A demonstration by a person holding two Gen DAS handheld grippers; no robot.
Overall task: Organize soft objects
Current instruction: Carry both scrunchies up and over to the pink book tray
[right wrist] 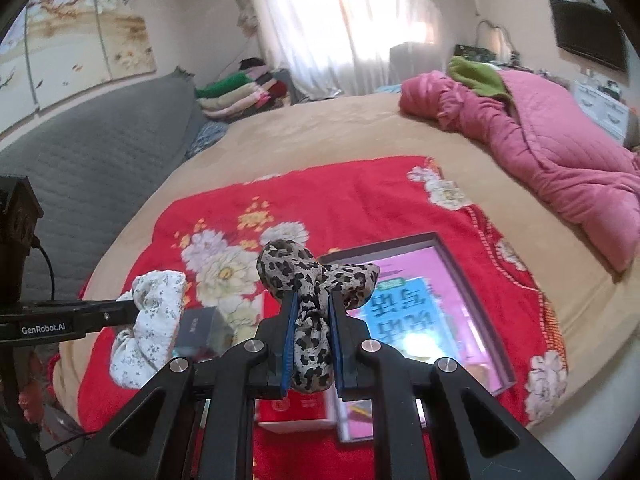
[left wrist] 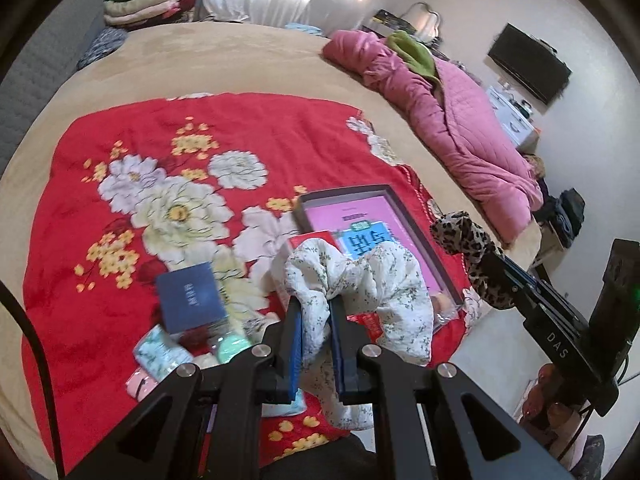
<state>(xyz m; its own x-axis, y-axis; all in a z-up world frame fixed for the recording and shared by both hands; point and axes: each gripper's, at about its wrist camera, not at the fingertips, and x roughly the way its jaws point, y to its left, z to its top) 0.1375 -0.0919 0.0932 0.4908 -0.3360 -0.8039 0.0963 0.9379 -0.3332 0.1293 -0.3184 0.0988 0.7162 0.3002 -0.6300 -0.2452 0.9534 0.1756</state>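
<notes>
My left gripper (left wrist: 316,304) is shut on a white floral scrunchie (left wrist: 360,280), held above the red flowered blanket (left wrist: 200,128). My right gripper (right wrist: 313,300) is shut on a leopard-print scrunchie (right wrist: 304,276), also lifted clear of the bed. Each wrist view shows the other tool from the side: the leopard scrunchie (left wrist: 468,248) hangs at the right of the left wrist view, and the white scrunchie (right wrist: 152,312) at the left of the right wrist view. Under both lies a dark tray (right wrist: 468,276) with a pink and blue printed bottom.
On the blanket lie a dark blue box (left wrist: 190,298), a red box (right wrist: 298,408), a mint round item (left wrist: 232,350) and small light packets (left wrist: 160,356). A pink quilt (left wrist: 452,120) lies along the bed's far side. Folded blankets (left wrist: 148,4) are stacked at the head.
</notes>
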